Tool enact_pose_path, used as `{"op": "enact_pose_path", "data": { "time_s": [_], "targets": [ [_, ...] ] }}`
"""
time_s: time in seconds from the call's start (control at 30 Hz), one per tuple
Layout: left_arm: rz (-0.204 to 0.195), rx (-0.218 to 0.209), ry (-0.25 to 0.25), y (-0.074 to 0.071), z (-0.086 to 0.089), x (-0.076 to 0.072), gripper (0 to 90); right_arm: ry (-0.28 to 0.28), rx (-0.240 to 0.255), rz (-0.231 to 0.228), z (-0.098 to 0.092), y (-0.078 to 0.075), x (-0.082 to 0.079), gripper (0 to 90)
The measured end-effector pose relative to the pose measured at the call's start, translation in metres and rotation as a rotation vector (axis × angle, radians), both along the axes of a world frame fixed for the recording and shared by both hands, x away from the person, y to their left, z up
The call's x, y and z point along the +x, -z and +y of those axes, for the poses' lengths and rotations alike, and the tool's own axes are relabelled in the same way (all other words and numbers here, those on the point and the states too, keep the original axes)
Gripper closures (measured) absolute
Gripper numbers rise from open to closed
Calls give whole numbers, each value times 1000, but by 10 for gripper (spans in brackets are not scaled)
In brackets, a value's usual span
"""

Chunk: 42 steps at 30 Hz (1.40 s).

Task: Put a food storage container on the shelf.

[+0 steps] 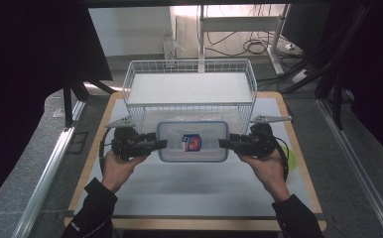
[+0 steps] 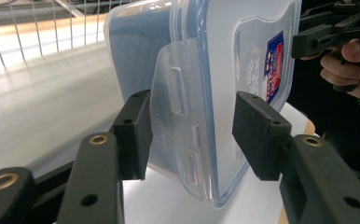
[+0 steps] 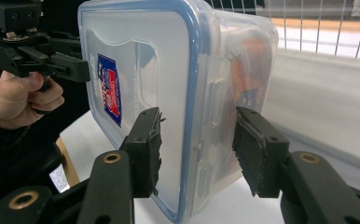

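Note:
A clear plastic container with a blue-rimmed lid and a red-and-blue label hangs level between my two grippers, just in front of the wire basket. My left gripper clamps its left end and my right gripper its right end. In the left gripper view the container stands on edge, and the left gripper has its pads pressed over the latch flap and the lid. In the right gripper view the right gripper pinches the container across lid and base. Something orange shows inside.
A white wire basket stands at the back of the white table top, right behind the container. A yellow-green object lies by the right hand. Dark screens flank the table; cables lie on the floor beyond.

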State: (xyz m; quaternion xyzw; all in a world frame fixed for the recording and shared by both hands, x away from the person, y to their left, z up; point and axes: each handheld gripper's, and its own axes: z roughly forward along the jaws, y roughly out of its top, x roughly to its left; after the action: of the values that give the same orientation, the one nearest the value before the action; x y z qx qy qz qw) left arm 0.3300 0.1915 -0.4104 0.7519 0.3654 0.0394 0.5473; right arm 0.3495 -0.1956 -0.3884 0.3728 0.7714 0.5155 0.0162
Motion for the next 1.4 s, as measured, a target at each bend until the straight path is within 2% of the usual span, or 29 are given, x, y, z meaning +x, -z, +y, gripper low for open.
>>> {"op": "enact_pose_path", "data": {
  "time_s": [0.07, 0.2, 0.47, 0.63, 0.77, 1.2, 1.4],
  "targets": [
    [-6, -4, -5, -10, 3, 5, 486, -5, 6, -6, 2, -8, 5, 531],
    [-9, -7, -8, -19, 6, 10, 487, -6, 10, -12, 5, -16, 9, 531],
    [-9, -53, -9, -39, 9, 28, 490, 13, 19, -42, 8, -45, 24, 531],
    [-17, -54, -6, -51, 10, 35, 492, 19, 22, -55, 9, -59, 32, 531],
    [-18, -55, -2, -64, 13, 46, 492, 26, 26, -63, 11, -72, 40, 530],
    [-33, -69, 0, -92, 18, 82, 495, 49, 54, -75, 15, -99, 71, 529],
    [-24, -80, -11, -97, 19, 97, 493, 58, 63, -65, 18, -103, 86, 528]
  ]
}}
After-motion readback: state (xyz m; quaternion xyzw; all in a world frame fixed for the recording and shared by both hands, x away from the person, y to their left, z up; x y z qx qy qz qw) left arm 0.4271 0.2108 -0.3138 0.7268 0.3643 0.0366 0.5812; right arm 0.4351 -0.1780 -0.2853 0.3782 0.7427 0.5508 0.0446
